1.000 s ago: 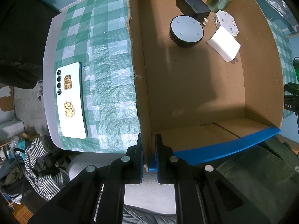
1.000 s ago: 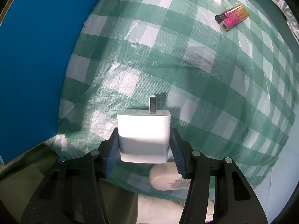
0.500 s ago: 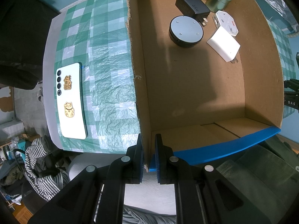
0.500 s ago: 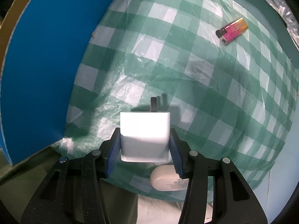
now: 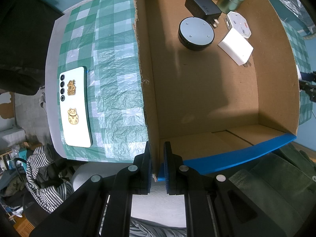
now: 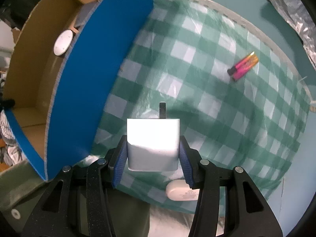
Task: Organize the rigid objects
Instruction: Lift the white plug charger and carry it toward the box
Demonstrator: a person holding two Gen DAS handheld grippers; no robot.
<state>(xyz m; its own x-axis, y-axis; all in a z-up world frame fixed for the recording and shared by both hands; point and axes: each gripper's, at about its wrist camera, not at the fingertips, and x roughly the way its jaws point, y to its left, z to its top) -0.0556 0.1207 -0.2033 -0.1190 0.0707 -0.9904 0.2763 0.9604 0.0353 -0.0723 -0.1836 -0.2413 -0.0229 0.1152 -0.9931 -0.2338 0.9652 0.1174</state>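
our right hand-held gripper [image 6: 153, 156] clamps a white charger [image 6: 153, 138] above the checked tabletop [image 6: 227, 118], prong pointing away. our left hand-held gripper [image 5: 158, 164] is pinched on the cardboard box [image 5: 276, 79] corner. farther off, a pink lighter [image 6: 243, 67] lies on the cloth; inside the box we see a round black puck [image 5: 196, 33] and another white charger [image 5: 236, 49].

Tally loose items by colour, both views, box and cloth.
White: 5 – charger in box, hex adapter, phone, held charger, case
Black: 2 – charger, puck
Green: 1 – tin
Pink: 1 – lighter
Total: 9
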